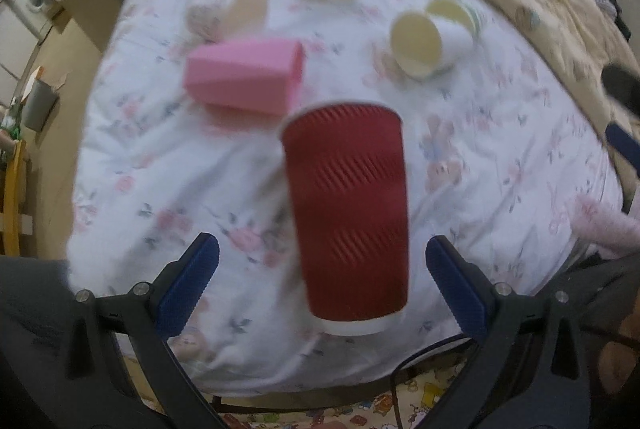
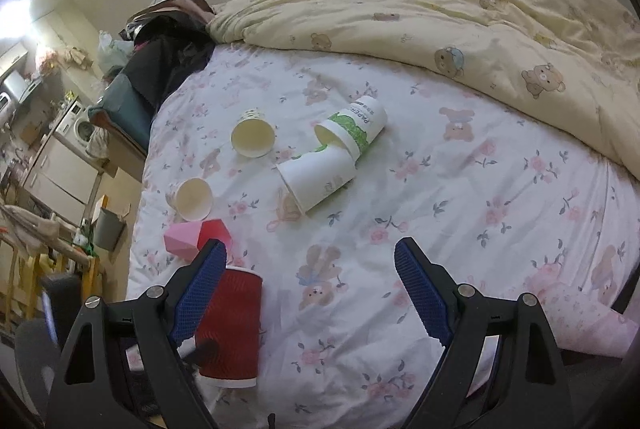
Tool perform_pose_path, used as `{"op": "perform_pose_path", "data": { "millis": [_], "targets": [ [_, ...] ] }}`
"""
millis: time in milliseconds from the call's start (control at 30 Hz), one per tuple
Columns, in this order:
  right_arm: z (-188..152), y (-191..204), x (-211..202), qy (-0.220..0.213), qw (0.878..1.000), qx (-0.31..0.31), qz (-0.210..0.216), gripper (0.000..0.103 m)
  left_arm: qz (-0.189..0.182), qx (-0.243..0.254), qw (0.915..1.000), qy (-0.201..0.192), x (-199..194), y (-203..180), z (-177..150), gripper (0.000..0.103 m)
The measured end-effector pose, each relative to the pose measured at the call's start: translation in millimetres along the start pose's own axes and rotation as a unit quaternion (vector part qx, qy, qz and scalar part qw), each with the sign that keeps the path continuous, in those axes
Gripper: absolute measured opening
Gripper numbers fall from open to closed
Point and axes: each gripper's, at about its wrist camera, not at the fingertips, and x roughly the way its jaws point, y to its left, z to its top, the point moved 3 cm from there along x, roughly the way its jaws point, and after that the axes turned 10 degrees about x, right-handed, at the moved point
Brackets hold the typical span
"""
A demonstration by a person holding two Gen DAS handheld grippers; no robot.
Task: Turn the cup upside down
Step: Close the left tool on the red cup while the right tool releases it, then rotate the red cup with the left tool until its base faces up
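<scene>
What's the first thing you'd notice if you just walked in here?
The ribbed red paper cup stands upside down, white rim on the flowery white bedsheet, between the open jaws of the left gripper. Behind it lies a pink faceted paper cup, with pale paper cups tipped over farther back.

You see a bed (image 2: 460, 197) with a flowery white sheet. A pink cup (image 2: 182, 238) lies near its left edge. Four pale paper cups lie further back, one with green print (image 2: 354, 127). A yellow teddy-bear blanket (image 2: 460, 9) covers the far side.
</scene>
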Motion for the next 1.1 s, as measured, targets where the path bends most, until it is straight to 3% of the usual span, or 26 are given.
{"op": "perform_pose_path", "data": {
  "millis": [100, 300, 367, 600, 900, 1100],
  "targets": [
    [1.6, -2.4, 2.8, 0.009, 1.0, 0.013, 0.008, 0.089, 0.0, 0.0, 0.9999, 0.014, 12.1, -5.9, -1.4, 0.101],
    [1.2, -2.5, 8.4, 0.023, 0.999, 0.019, 0.012, 0.089, -0.001, 0.001, 0.9994, 0.034, 32.5, -8.0, -2.7, 0.086],
    [0.5, -2.0, 9.7, 0.025, 0.999, 0.017, 0.01, 0.089, -0.009, 0.014, 0.9994, 0.031, 33.4, -11.7, -2.2, 0.067],
    [-4.1, 0.3, 13.5, 0.035, 0.999, 0.009, 0.007, 0.089, -0.018, 0.028, 0.9994, 0.001, 10.2, -7.3, -1.6, 0.065],
    [-9.6, 9.7, 17.8, 0.042, 0.999, -0.008, 0.01, 0.089, -0.031, 0.028, 0.9979, -0.048, -46.1, 35.1, 3.9, 0.065],
    [-13.1, 18.7, 24.0, 0.044, 0.999, -0.019, 0.01, 0.089, -0.01, 0.033, 0.9959, -0.084, -57.4, 60.7, 9.3, 0.065]
  ]
}}
